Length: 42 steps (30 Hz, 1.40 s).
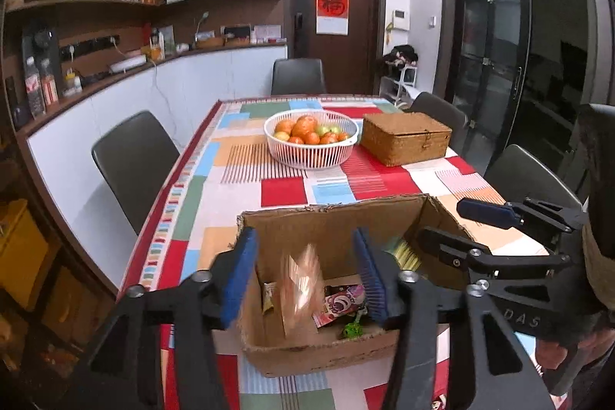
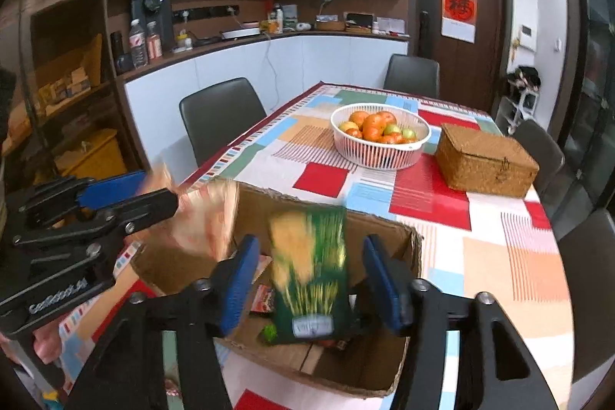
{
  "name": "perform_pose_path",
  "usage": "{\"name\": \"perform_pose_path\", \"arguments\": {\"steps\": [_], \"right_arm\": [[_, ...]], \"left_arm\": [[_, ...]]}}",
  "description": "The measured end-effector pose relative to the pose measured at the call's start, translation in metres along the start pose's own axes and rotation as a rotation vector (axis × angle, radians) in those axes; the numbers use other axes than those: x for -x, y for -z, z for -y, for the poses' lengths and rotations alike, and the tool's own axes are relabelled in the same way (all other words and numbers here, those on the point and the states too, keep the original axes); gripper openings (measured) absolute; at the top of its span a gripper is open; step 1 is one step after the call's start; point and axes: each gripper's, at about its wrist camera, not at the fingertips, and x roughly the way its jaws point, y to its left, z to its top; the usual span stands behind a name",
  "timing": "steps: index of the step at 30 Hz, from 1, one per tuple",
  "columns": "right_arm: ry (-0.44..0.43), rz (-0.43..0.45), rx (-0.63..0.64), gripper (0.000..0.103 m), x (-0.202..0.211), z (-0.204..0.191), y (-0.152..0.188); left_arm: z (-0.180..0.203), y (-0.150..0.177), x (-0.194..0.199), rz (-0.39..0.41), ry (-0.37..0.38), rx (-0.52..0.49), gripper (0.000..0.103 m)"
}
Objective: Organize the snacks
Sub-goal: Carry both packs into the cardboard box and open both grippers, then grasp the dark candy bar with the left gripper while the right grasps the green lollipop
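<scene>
An open cardboard box [image 1: 330,221] [image 2: 399,244] stands on the near part of the table with several snack packets inside. My left gripper [image 1: 307,275] is open above it; a blurred orange clear packet [image 1: 300,289] [image 2: 207,218] is in the air between its fingers, over the box. My right gripper [image 2: 311,279] is open over the box too; a blurred green and yellow packet [image 2: 311,275] [image 1: 403,250] is between its fingers without being held. Each gripper shows in the other's view, the right one [image 1: 453,221] and the left one [image 2: 153,191].
A white basket of fruit [image 1: 311,141] [image 2: 380,135] and a closed woven box [image 1: 405,137] [image 2: 486,160] stand farther back on the patchwork tablecloth [image 1: 246,156]. Dark chairs surround the table [image 1: 134,160] [image 2: 221,114]. A counter with bottles runs along the left wall.
</scene>
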Motion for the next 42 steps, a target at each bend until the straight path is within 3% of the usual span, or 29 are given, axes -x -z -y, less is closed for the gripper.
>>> {"name": "perform_pose_path", "arguments": {"steps": [19, 24, 42], "right_arm": [[-0.021, 0.059, 0.015, 0.059, 0.081, -0.031, 0.072], [-0.036, 0.02, 0.005, 0.059, 0.088, -0.037, 0.096], [-0.08, -0.203, -0.056, 0.059, 0.069, -0.048, 0.182]], "left_arm": [[0.025, 0.073, 0.084, -0.001, 0.102, -0.077, 0.057], [0.031, 0.095, 0.098, -0.007, 0.084, -0.108, 0.059], [0.036, 0.177, 0.086, -0.207, 0.148, -0.095, 0.059]]}}
